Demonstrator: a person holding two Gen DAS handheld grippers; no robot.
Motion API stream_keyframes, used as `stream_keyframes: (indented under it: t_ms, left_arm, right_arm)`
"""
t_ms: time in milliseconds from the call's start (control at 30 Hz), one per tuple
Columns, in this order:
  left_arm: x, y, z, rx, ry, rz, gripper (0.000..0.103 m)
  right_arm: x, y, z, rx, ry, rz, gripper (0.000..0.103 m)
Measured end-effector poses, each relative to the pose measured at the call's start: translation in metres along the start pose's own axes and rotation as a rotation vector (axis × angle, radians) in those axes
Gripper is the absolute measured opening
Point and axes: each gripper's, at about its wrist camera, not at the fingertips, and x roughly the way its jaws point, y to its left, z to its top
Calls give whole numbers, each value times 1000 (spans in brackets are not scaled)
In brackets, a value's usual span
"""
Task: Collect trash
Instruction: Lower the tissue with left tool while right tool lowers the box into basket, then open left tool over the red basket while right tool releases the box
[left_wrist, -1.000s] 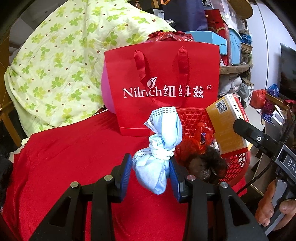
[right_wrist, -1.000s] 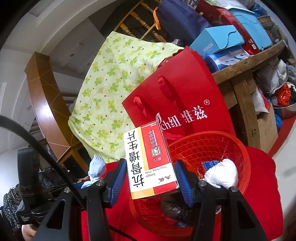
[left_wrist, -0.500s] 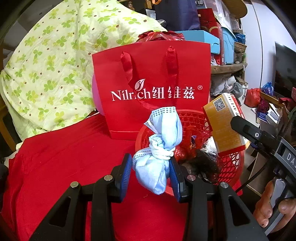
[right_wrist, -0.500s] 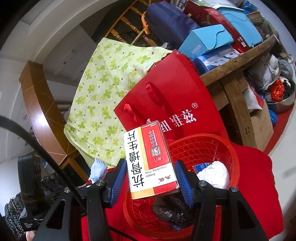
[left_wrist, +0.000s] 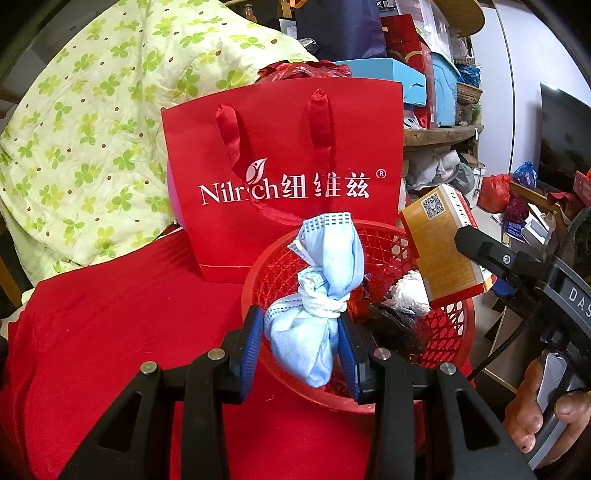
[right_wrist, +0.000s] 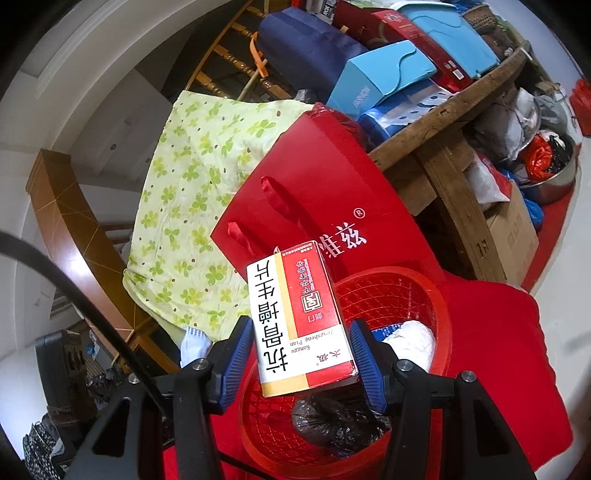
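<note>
Both loads are now over the red basket (left_wrist: 458, 321) (closer than before): left tool (left_wrist: 301, 341) clamps the knotted mask (left_wrist: 317, 295), right tool (right_wrist: 301, 354) clamps the medicine box (right_wrist: 299, 317), so dropping comes next.

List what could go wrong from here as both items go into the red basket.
1. The left claw grips the knotted mask near the red basket rim; released here, it may fall outside.
2. The box in the right claw is long and may lodge on the black bag.

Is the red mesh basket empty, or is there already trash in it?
Not empty: the red mesh basket holds a dark plastic bag and a crumpled white wad.
</note>
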Motion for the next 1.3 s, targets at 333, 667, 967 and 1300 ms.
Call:
stream_keyframes:
  t_ms: [333, 667, 967, 1300]
  left_arm:
    - [17, -12, 3, 5, 18, -13, 41]
    - [30, -18, 3, 7, 38, -18, 41]
    - [43, -19, 0, 6, 46, -28, 41]
    - [55, -16, -6, -8, 63, -61, 53]
  right_arm:
    - [-2, -5, 2, 20, -9, -21, 58]
    - [-1, -9, 1, 42, -2, -49, 58]
    - [8, -13, 1, 57, 23, -72, 58]
    - [18, -21, 1, 113, 48, -73, 59]
